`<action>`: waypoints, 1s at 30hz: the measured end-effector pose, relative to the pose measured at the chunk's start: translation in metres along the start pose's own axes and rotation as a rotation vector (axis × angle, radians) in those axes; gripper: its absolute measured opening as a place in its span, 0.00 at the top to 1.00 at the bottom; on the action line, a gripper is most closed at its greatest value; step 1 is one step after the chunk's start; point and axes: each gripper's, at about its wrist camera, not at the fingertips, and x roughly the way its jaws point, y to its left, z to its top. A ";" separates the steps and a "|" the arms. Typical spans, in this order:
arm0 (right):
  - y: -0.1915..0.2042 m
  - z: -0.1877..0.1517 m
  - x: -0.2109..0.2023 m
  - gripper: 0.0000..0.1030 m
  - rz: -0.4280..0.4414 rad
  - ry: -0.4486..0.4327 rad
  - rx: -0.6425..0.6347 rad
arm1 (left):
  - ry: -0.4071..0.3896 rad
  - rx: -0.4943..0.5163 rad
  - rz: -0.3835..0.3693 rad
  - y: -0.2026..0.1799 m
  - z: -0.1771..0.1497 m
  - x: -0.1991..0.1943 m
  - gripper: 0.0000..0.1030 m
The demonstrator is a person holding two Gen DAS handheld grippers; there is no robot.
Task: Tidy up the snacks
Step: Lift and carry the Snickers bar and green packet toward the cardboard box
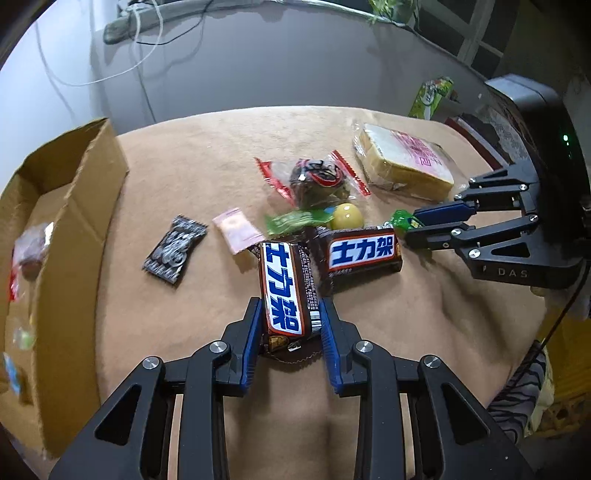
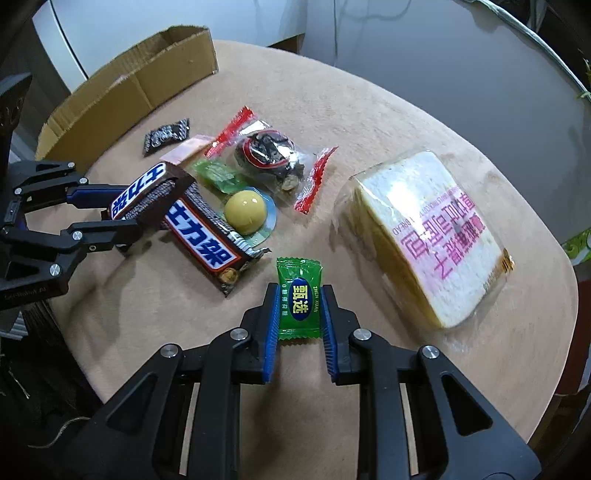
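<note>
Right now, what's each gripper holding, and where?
Left gripper: chocolate bar, pinched across its near end. Right gripper: green candy, pinched across the wrapper's sides.

Both wrist views close, steeply down; share table (image 1: 192, 177).

A tan tabletop (image 1: 207, 155) fills the middle. Beyond it, at twelve o'clock, a grey wall (image 1: 277, 55) — white and black cables (image 1: 147, 48) trail down it at eleven o'clock, a window frame (image 1: 480, 33) at one.

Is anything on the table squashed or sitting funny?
Nothing looks squashed or spilled. The chocolate bar in the left gripper sits tilted, one end propped on the other chocolate bar.
</note>
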 end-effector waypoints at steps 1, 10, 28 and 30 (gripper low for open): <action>-0.001 -0.001 -0.003 0.79 0.000 -0.009 0.009 | -0.007 -0.005 0.000 0.002 -0.002 -0.004 0.72; 0.007 -0.001 -0.046 0.79 0.037 -0.127 0.084 | -0.087 -0.044 -0.017 0.016 -0.012 -0.039 0.72; 0.111 0.071 -0.068 0.79 0.140 -0.272 0.012 | -0.222 -0.149 0.069 0.086 -0.035 -0.107 0.72; 0.124 0.082 -0.067 0.79 0.147 -0.277 -0.007 | -0.229 -0.166 0.081 0.096 -0.037 -0.110 0.72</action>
